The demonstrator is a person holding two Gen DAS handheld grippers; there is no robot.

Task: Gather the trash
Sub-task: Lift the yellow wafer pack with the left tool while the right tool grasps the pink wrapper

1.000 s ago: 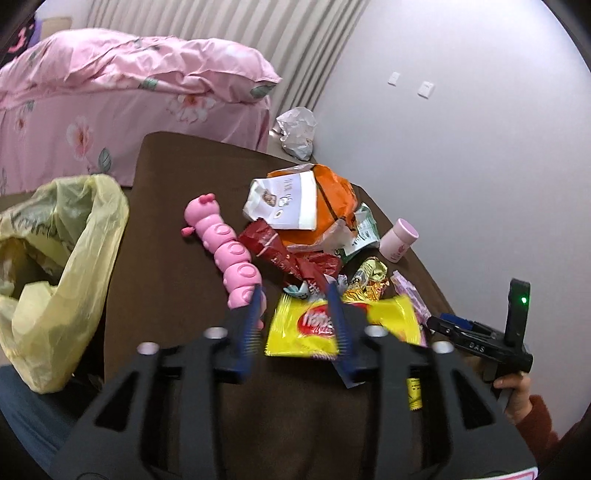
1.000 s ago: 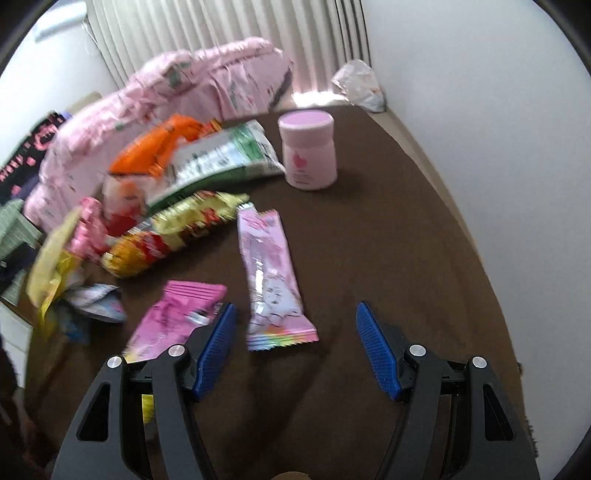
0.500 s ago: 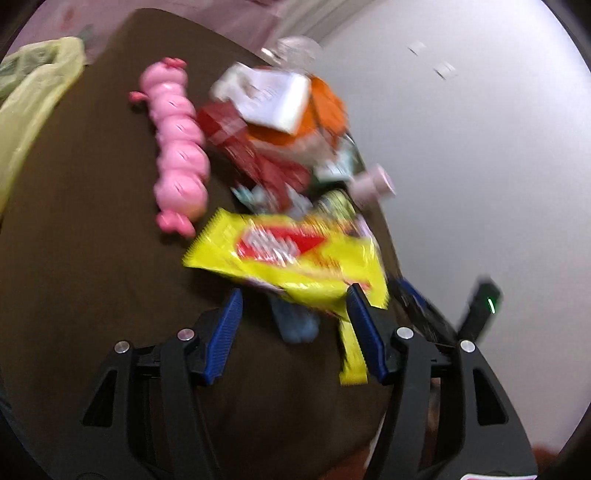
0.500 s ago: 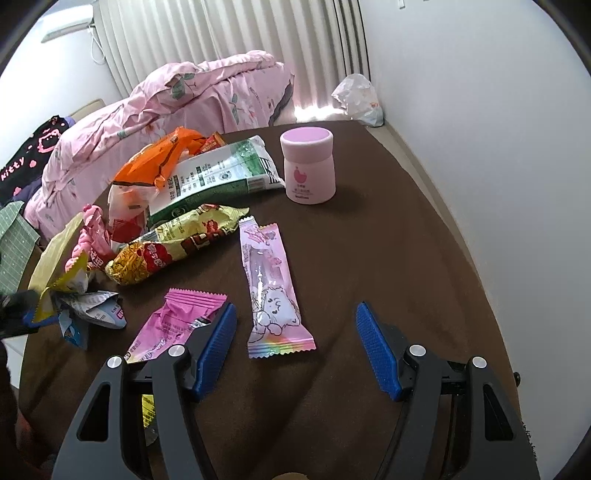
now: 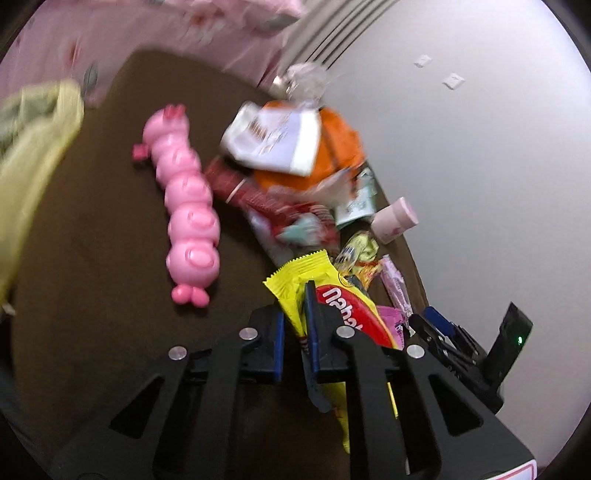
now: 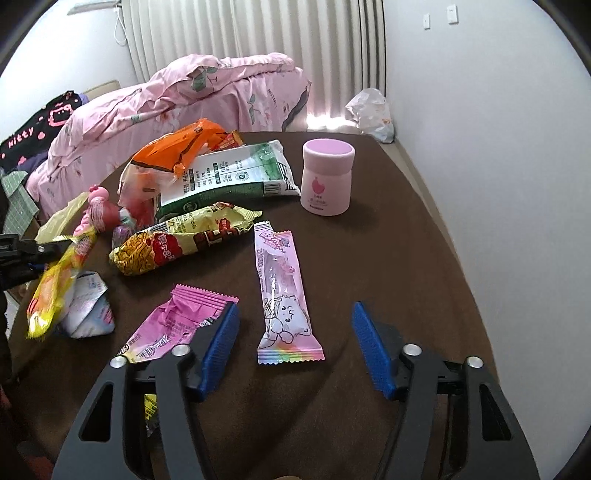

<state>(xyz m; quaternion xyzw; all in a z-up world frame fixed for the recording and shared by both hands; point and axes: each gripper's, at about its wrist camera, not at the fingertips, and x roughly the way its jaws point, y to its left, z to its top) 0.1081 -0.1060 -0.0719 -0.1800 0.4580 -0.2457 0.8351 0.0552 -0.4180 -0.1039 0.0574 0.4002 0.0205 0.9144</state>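
Left wrist view: dark brown cloth-covered table [image 5: 92, 240], matte and slightly napped, set against a plain white wall [image 5: 480, 147] w/ two small plates; pink floral bedding [image 5: 110, 29] and pleated curtain behind, image motion-blurred. Left gripper [image 5: 295, 325], black frame w/ blue ribbed pads, is clamped on the edge of a glossy yellow snack wrapper [image 5: 295, 284] w/ red logo and crimped end, which sticks up between the pads. Beside it lies a pink segmented plastic caterpillar toy [image 5: 188, 218], smooth and rounded. Beyond: a heap of crinkled wrappers incl. an orange bag [image 5: 332, 147] and a white pouch [image 5: 273, 136]. Thin yellow plastic bag [image 5: 33, 147] sags at table's left edge. Right wrist view: same table [image 6: 388, 258], rounded edge, near the wall; quilted pink bedding [image 6: 192, 96] and vertical curtain folds [image 6: 258, 33] at rear. Right gripper [image 6: 291, 347] has jaws apart and closing, pads not pressing anything; the sealed end of a long pale-pink foil sachet [image 6: 280, 291] lies flat between them. Left of it a crumpled magenta wrapper [image 6: 177, 325], partly under the left finger. Farther back: a yellow noodle-snack bag [image 6: 184, 243], a green-and-white pouch [image 6: 229, 177], and a squat pink jar [image 6: 327, 181], upright, matte, cylindrical. At far left the yellow wrapper hangs from the other gripper, blurred.
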